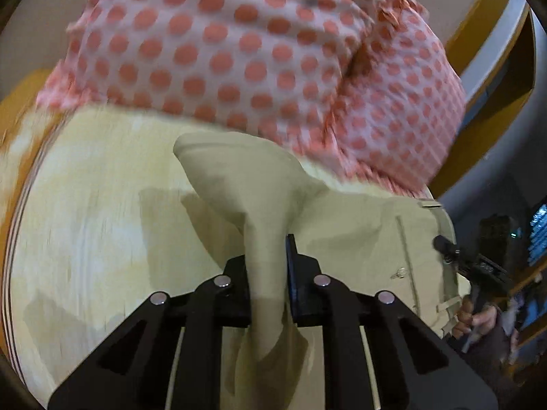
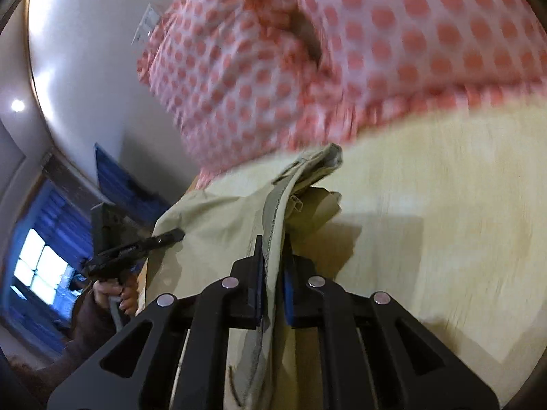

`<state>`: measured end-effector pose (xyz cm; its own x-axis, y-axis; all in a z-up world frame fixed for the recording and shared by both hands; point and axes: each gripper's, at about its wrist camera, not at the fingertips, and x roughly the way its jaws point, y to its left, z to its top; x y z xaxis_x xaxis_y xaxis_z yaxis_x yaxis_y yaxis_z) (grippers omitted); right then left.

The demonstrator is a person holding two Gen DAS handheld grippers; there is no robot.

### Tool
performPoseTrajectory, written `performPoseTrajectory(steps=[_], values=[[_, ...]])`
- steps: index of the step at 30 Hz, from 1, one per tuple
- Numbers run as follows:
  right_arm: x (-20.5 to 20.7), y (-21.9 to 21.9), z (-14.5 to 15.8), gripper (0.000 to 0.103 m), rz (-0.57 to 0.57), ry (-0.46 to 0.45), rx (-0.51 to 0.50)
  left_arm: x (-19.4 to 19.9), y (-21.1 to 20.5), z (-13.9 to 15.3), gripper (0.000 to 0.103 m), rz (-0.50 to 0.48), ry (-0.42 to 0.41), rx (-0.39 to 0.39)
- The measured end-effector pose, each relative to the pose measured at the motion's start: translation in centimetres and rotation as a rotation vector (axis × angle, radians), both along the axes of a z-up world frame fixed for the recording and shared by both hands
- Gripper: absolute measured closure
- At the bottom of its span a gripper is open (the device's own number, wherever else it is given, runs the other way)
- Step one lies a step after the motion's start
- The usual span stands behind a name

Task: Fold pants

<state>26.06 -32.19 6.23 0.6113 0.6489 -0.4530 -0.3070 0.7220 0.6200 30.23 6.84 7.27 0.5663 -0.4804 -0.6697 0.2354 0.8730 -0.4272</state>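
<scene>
The beige pants (image 1: 359,235) hang between my two grippers above a pale wooden table (image 1: 85,205). My left gripper (image 1: 268,259) is shut on a bunched fold of the pants cloth that rises in a peak in front of it. My right gripper (image 2: 273,256) is shut on a seamed edge of the pants (image 2: 218,225), near the waistband. In the left wrist view the right gripper (image 1: 444,246) shows at the far right, held by a hand. In the right wrist view the left gripper (image 2: 171,235) shows at the left, held by a hand.
The person in a pink dotted garment (image 1: 256,51) stands close behind the table, filling the top of both views. The round table edge (image 1: 20,212) curves at the left. A blue-curtained window (image 2: 37,263) and grey walls lie beyond.
</scene>
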Motion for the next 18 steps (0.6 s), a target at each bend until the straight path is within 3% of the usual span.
performPoseTrajectory(steps=[3, 6, 8, 9, 10, 11, 12, 14, 16, 18], values=[[4.0, -0.4, 0.4, 0.094, -0.076, -0.028, -0.069, 4.8, -1.7, -0.3, 0.089, 0.034, -0.027, 0.070], [7.0, 0.7, -1.6, 0.092, -0.116, 0.044, -0.230, 8.4, -3.5, -2.4, 0.084, 0.073, 0.041, 0.165], [7.4, 1.0, -2.6, 0.083, -0.137, 0.107, -0.344, 8.3, -3.7, -2.7, 0.070, 0.095, 0.040, 0.202], [7.1, 0.8, -2.4, 0.073, -0.156, 0.105, -0.365, 7.6, -3.5, -2.1, 0.070, 0.113, 0.003, 0.234], [6.1, 0.3, -1.4, 0.066, -0.201, 0.068, -0.383, 6.7, -3.4, -1.5, 0.061, 0.135, -0.038, 0.283], [5.3, 0.0, -0.6, 0.061, -0.214, 0.030, -0.358, 5.3, -3.0, -0.4, 0.050, 0.155, -0.099, 0.336], [4.6, -0.2, 0.1, 0.049, -0.205, 0.000, -0.314, 4.1, -2.7, 0.4, 0.048, 0.159, -0.145, 0.340], [3.7, 0.0, 0.8, 0.043, -0.119, -0.021, -0.191, 2.4, -2.3, 1.6, 0.045, 0.098, -0.168, 0.239], [3.9, 1.3, 0.3, 0.040, -0.022, 0.033, -0.116, 1.5, -2.7, 1.9, 0.040, -0.012, -0.130, 0.112], [4.7, 2.2, -1.0, 0.033, 0.005, 0.112, -0.100, 1.9, -4.1, 0.4, 0.036, -0.099, -0.029, 0.049]])
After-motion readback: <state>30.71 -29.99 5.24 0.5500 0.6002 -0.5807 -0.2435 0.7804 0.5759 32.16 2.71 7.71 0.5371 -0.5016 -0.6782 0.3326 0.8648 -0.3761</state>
